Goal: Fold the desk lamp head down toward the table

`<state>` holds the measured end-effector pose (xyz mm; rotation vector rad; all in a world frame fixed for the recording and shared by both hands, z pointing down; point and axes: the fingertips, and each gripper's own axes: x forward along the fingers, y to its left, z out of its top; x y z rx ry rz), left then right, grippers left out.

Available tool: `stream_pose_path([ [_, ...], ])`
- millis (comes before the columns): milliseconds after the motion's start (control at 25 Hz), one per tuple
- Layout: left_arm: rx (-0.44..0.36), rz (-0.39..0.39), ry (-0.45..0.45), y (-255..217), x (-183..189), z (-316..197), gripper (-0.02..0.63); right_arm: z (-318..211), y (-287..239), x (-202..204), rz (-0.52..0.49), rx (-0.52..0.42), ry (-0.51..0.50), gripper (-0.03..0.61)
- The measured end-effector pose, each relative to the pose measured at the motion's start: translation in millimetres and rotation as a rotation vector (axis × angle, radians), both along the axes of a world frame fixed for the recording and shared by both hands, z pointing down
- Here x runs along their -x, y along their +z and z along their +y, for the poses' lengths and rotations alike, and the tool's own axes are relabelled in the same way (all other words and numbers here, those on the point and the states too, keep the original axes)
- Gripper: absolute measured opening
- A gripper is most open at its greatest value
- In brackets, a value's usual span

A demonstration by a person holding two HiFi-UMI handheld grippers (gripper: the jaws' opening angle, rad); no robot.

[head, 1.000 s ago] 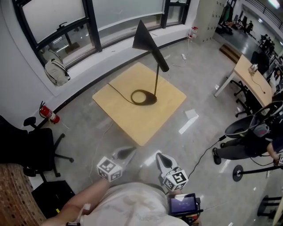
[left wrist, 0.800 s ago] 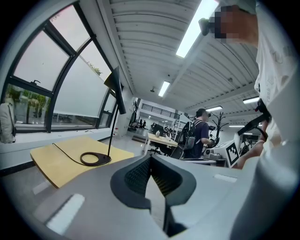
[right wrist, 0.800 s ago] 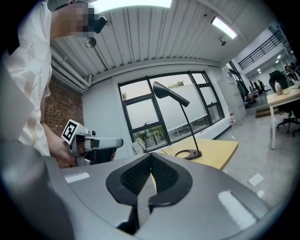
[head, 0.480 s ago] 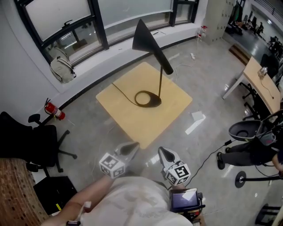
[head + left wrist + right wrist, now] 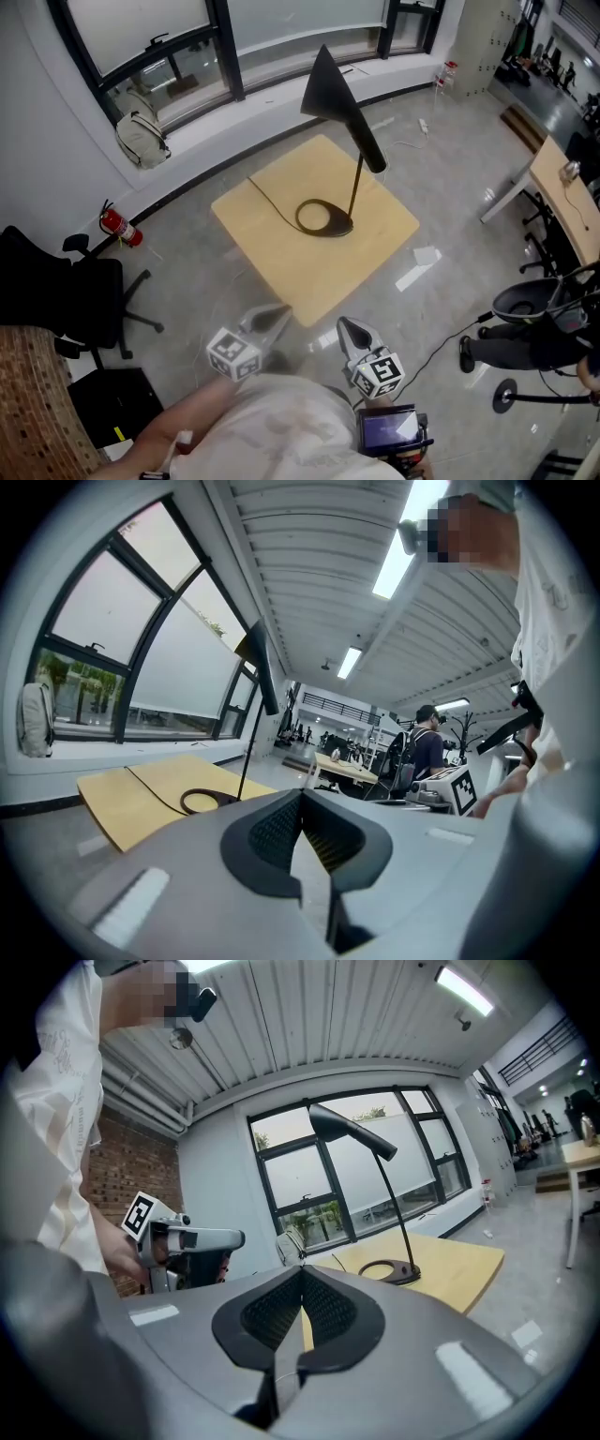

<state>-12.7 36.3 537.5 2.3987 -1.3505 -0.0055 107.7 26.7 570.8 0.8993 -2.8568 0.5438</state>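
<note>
**Both grippers before the lamp, head view and gripper views.** The left gripper (image 5: 302, 801) has its jaws pressed together with nothing between them. The right gripper (image 5: 302, 1286) is likewise closed and empty. Both are held side by side, close in front of the person's torso (image 5: 291, 431), over the grey floor (image 5: 187, 272). Each points toward the table (image 5: 281, 258), short of its near corner and touching nothing.

The lamp (image 5: 357, 132) stands on the table near its middle, well apart from both grippers. Its ring-shaped base (image 5: 338, 228) lies flat on the tabletop. A thin stem (image 5: 356, 185) rises from the base to the dark cone-shaped head (image 5: 325, 86). The head sits high above the table and slants, unfolded. A black cord (image 5: 270, 199) runs from the base across the tabletop toward the far left edge.

Beyond the table are a window wall (image 5: 187, 37), a backpack (image 5: 142, 139) on the sill, and a fire extinguisher (image 5: 120, 226) by the wall. An office chair (image 5: 66, 300) stands at left. A desk (image 5: 562, 202) and a seated person (image 5: 525, 342) are at right.
</note>
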Motion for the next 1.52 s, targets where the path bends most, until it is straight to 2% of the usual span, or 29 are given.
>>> stream_pose_path([
  [160,0.021,0.031,-0.019,9,20,-18,0.002,-12,1,10,0.018,0.003,0.01,0.012],
  [320,-0.021,0.035,-0.005,-6,29,-51,0.002,-31,-1,9,0.025,0.018,0.042,0.012],
  [560,-0.052,0.047,0.033,-9,52,-83,0.002,-62,-14,34,0.049,-0.021,0.065,0.012],
  [800,-0.057,0.067,0.072,-14,59,-104,0.002,-73,-18,46,0.109,-0.033,0.071,0.012],
  [1080,-0.058,0.072,0.111,-17,65,-113,0.002,-91,-20,39,0.113,-0.038,0.156,0.012],
  [1320,-0.042,0.062,0.091,-14,66,-129,0.002,-116,-29,35,0.114,-0.069,0.166,0.012],
  [1520,-0.061,0.04,0.083,-17,57,-140,0.002,-139,-38,25,0.113,-0.089,0.148,0.012],
])
